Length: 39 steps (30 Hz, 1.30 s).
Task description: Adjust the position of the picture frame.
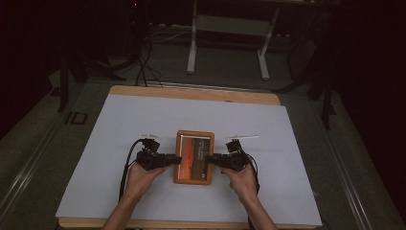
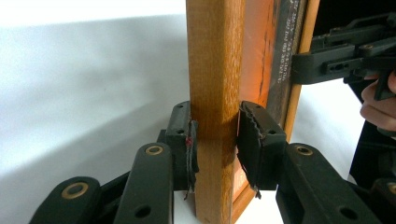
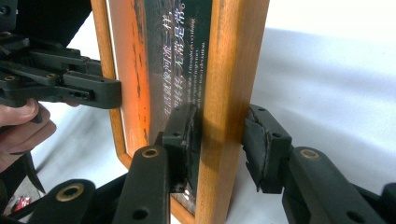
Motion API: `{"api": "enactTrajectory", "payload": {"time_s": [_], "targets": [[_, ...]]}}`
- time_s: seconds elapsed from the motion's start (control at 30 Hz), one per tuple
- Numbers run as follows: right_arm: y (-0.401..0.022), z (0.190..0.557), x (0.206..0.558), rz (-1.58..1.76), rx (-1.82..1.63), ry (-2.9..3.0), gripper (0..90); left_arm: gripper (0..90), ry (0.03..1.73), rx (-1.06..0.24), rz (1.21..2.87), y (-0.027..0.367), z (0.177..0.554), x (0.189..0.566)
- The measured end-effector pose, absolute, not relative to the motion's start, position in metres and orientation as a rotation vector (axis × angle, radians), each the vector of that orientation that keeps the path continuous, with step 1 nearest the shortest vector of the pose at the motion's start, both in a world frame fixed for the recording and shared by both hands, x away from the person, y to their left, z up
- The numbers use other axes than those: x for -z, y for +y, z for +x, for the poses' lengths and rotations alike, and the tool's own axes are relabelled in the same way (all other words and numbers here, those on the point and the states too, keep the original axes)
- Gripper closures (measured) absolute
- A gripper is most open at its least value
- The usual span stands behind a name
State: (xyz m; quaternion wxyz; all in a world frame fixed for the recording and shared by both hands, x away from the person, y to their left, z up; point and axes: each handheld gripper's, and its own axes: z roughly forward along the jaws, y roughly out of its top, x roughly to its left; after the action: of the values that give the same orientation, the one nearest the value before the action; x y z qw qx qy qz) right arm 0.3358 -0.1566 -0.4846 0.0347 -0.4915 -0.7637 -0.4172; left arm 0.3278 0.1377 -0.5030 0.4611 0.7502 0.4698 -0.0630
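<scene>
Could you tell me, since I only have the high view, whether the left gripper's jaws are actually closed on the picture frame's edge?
Observer: Yes. In the left gripper view, the left gripper has one jaw on each face of the wooden picture frame, pressed against its side rail.
Operator: Thank you. And is the right one gripping the same way?
Observer: Yes. The right gripper clamps the opposite rail, with one pad lying partly over the glass.
Operator: Can you make out what the picture shows?
Observer: An orange and dark image with lines of white printed text; it is too small to read reliably.
</scene>
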Motion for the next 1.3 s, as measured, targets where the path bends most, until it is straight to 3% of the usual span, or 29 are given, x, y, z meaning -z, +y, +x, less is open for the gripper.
{"api": "enactTrajectory", "payload": {"time_s": [1.3], "targets": [[-0.173, 0.374, 0.485, -1.63, 1.235, -2.307, 61.5, 67.2, 1.229, 0.208, 1.802, 0.115, 0.367, 0.508]]}}
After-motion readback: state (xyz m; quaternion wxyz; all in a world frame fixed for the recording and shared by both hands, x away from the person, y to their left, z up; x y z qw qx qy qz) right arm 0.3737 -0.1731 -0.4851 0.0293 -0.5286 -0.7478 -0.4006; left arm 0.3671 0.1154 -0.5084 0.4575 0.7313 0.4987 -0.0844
